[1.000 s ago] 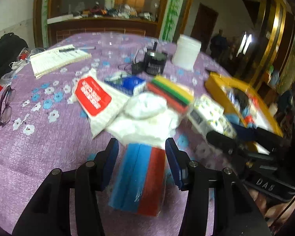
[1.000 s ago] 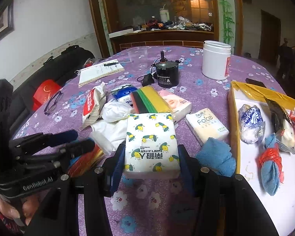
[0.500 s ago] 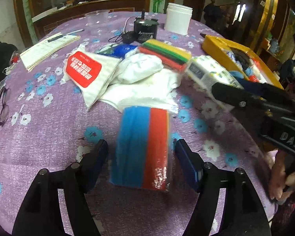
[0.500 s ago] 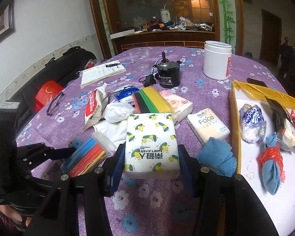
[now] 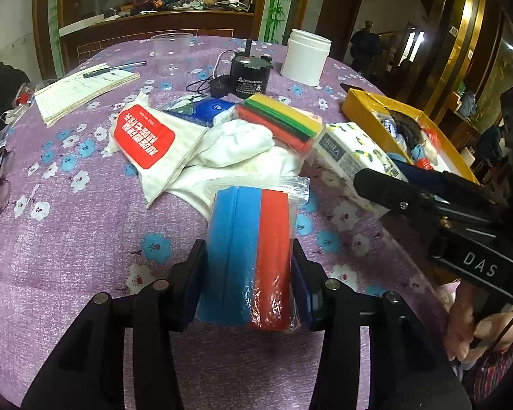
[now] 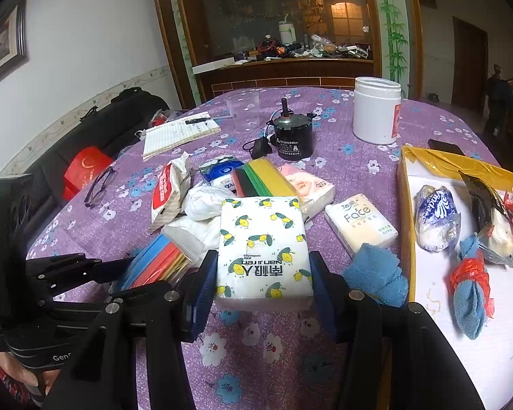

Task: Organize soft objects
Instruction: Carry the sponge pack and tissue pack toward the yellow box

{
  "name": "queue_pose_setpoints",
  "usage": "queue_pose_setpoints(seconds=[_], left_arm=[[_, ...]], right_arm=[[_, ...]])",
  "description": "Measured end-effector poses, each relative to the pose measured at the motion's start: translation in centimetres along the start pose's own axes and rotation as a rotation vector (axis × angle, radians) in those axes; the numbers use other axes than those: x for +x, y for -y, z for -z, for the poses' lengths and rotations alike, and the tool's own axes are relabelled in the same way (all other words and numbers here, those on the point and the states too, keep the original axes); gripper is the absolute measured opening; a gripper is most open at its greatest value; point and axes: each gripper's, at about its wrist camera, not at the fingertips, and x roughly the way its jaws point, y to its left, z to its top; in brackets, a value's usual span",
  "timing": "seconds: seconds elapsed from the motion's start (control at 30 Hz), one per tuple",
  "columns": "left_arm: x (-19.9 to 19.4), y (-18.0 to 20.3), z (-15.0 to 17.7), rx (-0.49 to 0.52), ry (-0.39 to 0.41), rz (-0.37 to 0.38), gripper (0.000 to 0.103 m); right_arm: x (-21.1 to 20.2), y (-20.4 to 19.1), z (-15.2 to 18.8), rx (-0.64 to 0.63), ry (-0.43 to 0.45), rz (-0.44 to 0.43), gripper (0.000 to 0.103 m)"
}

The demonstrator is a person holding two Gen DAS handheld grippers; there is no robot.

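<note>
- the left gripper (image 5: 248,275) has its jaws clenched on a bagged pack of blue and red sponges (image 5: 248,259), pads pressed against both long sides, near the front edge of the purple flowered surface (image 5: 68,256).
- the right gripper (image 6: 263,290) grips a lemon-print tissue pack (image 6: 263,249) between its blue pads; the pack sits just right of the sponges.
- just beyond the sponges lies a crumpled white cloth (image 5: 236,147), with a red-labelled white pouch (image 5: 150,143) to its left and a stack of red, green and yellow sponges (image 5: 280,121) at its far right.
- a folded blue towel (image 6: 376,276) lies just right of the tissue pack, touching a "face" tissue pack (image 6: 360,223) on its far side.
- at the right, a yellow-rimmed tray (image 6: 405,205) holds a blue-and-white wrapped bundle (image 6: 434,217) and a blue cloth tied with red plastic (image 6: 470,294).
- farther back stand a white jar (image 6: 376,114), a black motor (image 6: 292,135) and a notepad (image 6: 179,133).
</note>
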Motion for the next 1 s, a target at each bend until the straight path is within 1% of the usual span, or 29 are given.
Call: queue_pose_setpoints(seconds=[0.23,0.43,0.67,0.8,0.9,1.0], left_arm=[[-0.5,0.6,-0.9,-0.010,0.015,0.015,0.044],[-1.2,2.1,-2.1,0.016,0.035,0.024,0.044],[-2.4,5.3,-3.9,0.069,0.066,0.057,0.044],[-2.3,7.5,-4.6,0.098,0.056,0.084,0.044],[-1.7,9.4,-5.1,0.116,0.032,0.115,0.044],[-1.0,11.6,-5.5,0.139,0.014,0.136,0.044]], right_arm=[[-0.5,0.3,-0.1,0.013,0.016,-0.003,0.053],[-1.4,1.2,-0.4,0.054,0.048,-0.008,0.053],[-3.4,4.0,-0.6,0.159,0.085,0.002,0.053],[-5.4,6.1,0.0,0.228,0.113,0.020,0.053],[-6.9,7.9,0.5,0.270,0.129,0.041,0.053],[-8.4,9.8,1.3,0.304,0.147,0.084,0.053]])
